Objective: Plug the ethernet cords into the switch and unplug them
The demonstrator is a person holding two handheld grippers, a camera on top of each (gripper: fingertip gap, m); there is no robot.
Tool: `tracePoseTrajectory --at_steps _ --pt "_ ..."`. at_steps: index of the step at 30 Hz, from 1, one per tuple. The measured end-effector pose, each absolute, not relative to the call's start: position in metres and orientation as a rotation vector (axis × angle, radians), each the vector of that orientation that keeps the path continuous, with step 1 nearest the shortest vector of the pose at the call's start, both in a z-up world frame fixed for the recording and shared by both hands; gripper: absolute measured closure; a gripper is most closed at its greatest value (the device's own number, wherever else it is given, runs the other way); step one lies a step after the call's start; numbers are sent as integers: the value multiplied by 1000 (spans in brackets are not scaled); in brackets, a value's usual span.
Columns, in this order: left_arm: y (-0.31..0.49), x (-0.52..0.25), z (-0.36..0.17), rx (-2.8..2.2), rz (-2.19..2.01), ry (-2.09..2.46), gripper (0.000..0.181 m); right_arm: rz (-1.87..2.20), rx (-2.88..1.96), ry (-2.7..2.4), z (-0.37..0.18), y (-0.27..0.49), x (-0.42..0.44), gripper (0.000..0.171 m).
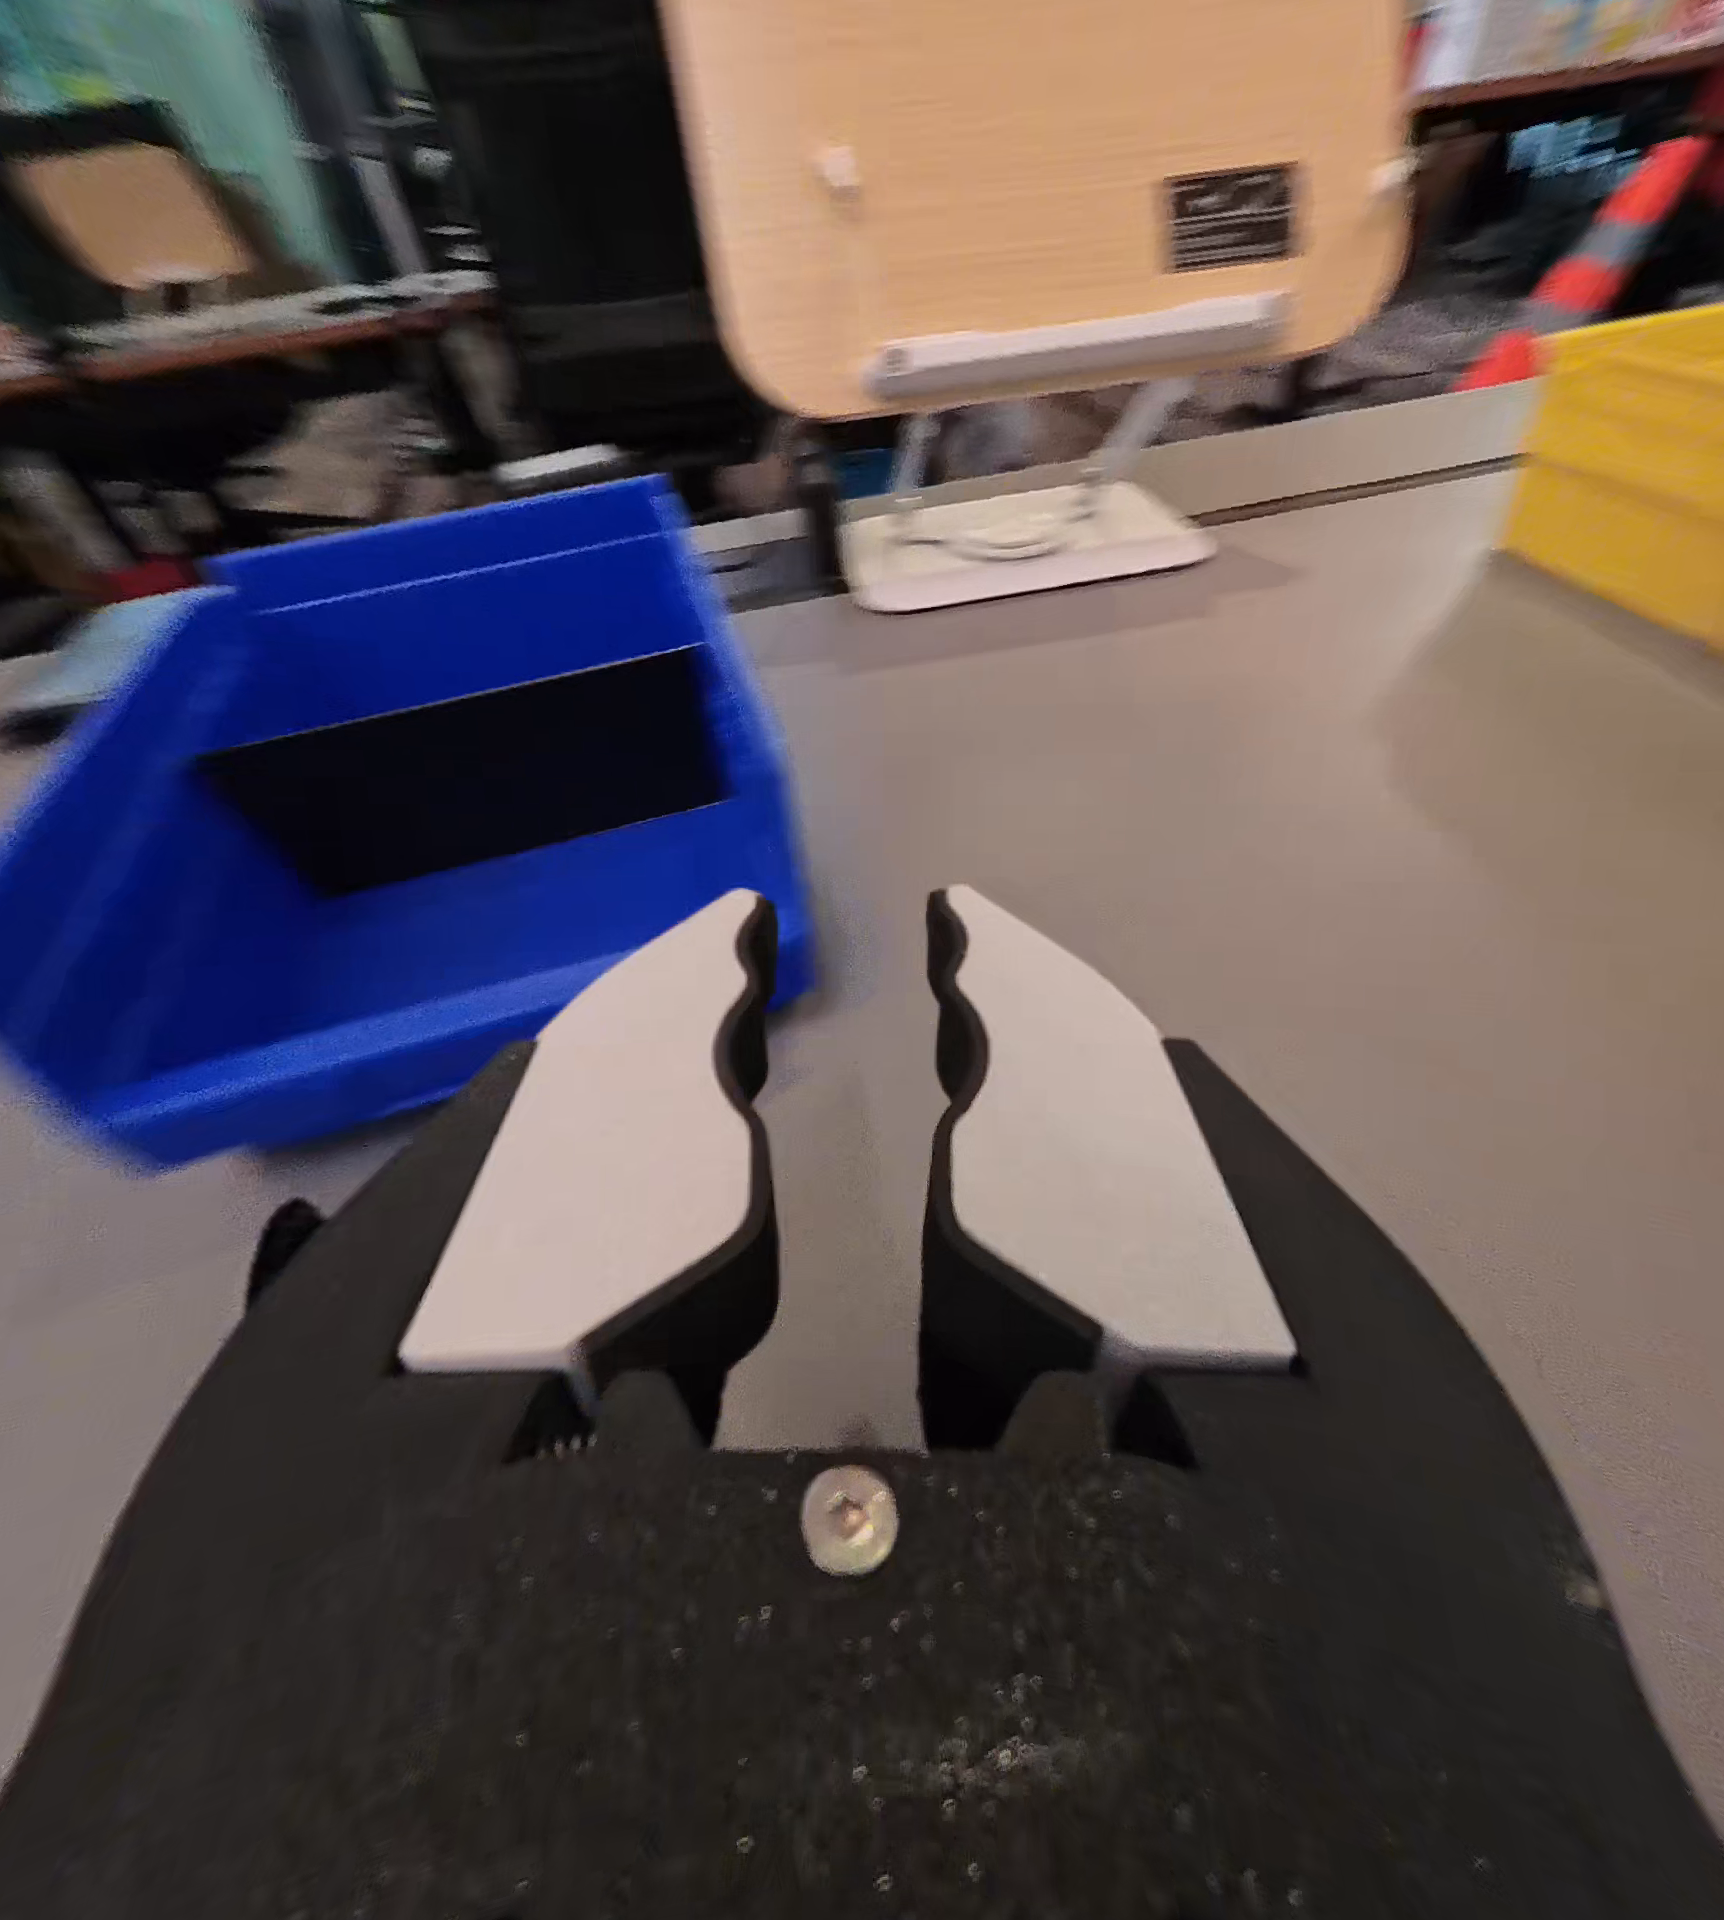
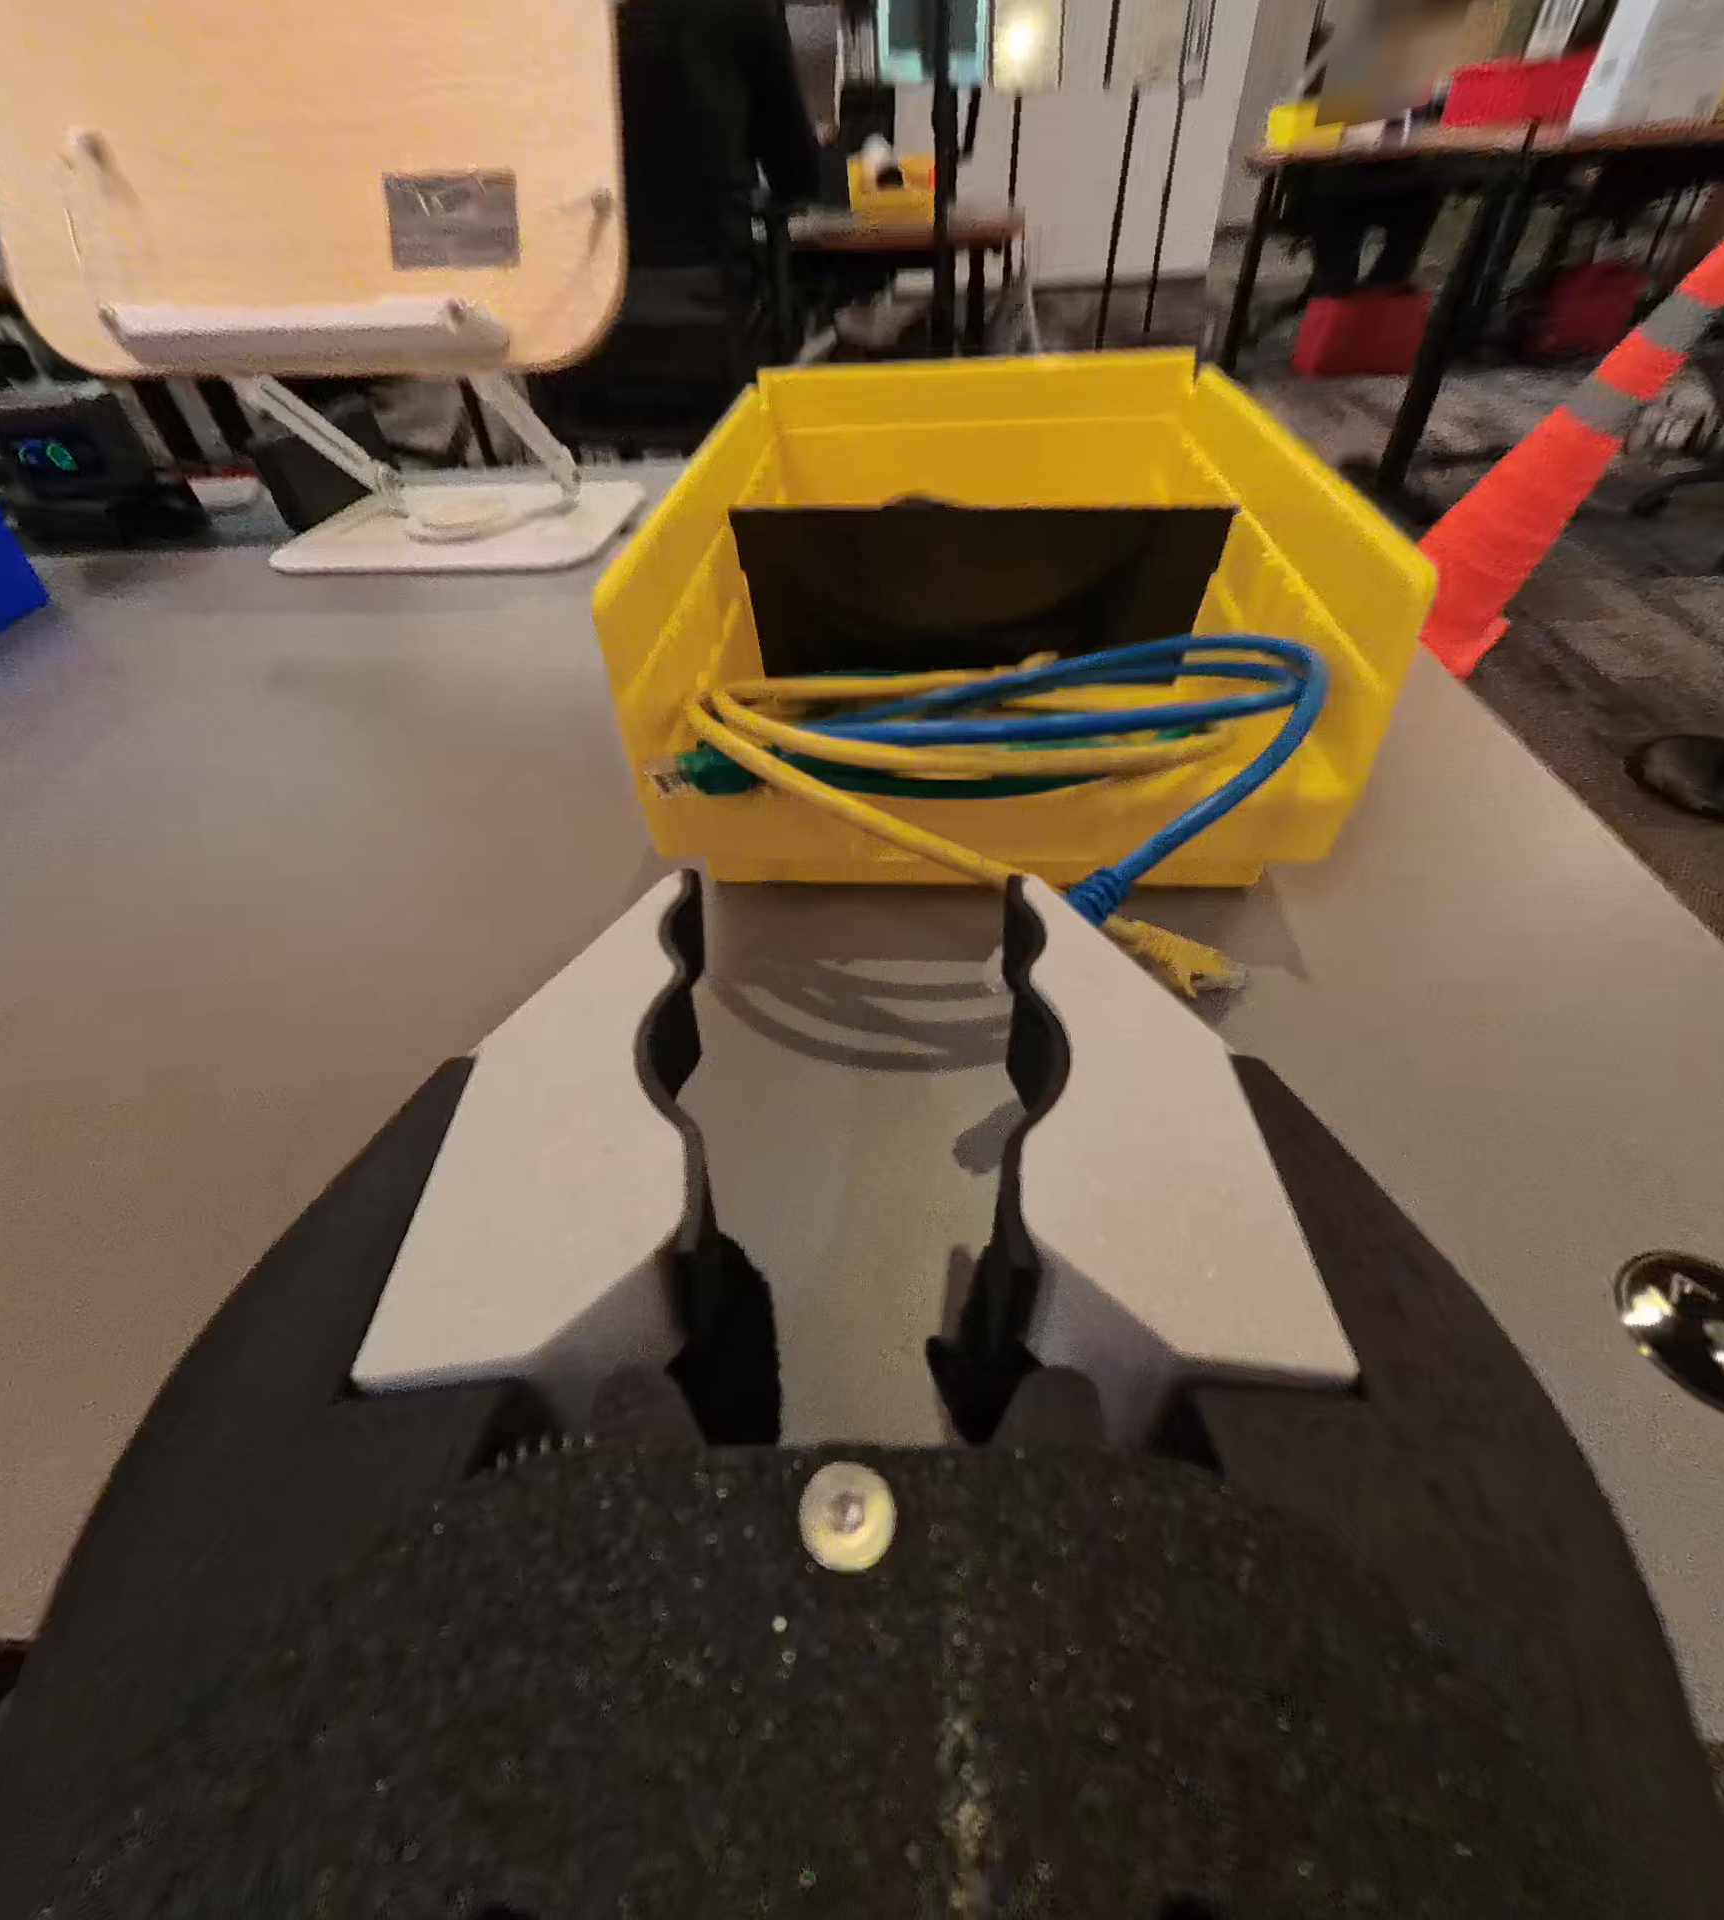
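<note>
The right gripper (image 2: 850, 914), jaws apart and empty, faces the yellow plastic bin (image 2: 1003, 842), probably to take the yellow-plugged cord (image 2: 1175, 951) spilling onto the grey table (image 2: 266, 831). The left gripper (image 1: 850, 925), also parted and empty, hovers beside the blue plastic bin (image 1: 214, 997).

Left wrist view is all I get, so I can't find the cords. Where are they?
Observer: In the yellow bin, coiled: blue cord, yellow cord, green cord.
Operator: All inside it?
Observer: No. The yellow cord's plug lies on the table in front of the bin.
Operator: Is the right gripper holding anything?
Observer: No, the right gripper is open, empty, just short of the bin.
</note>
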State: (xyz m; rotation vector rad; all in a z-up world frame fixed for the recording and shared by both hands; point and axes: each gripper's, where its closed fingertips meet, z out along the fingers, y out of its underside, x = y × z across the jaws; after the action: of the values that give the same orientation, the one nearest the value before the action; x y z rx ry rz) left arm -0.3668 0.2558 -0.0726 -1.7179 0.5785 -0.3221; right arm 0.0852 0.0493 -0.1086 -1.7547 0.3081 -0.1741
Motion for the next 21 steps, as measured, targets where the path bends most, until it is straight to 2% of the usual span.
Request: tracePoseTrajectory --at_steps 3,7,12,21 --pt "251 -420 -88 -1765 -152 484 152 -260 -1743 323 -105 42 93 116" --pt "243 -455 -113 -1915 -146 349 149 -217 -1711 344 -104 47 94 115" --pt "243 -475 -139 -2025 -112 274 148 -156 -1709 339 -106 57 92 113" --pt "237 -480 -133 -2000 -78 279 146 -149 -1703 316 -102 62 88 113"
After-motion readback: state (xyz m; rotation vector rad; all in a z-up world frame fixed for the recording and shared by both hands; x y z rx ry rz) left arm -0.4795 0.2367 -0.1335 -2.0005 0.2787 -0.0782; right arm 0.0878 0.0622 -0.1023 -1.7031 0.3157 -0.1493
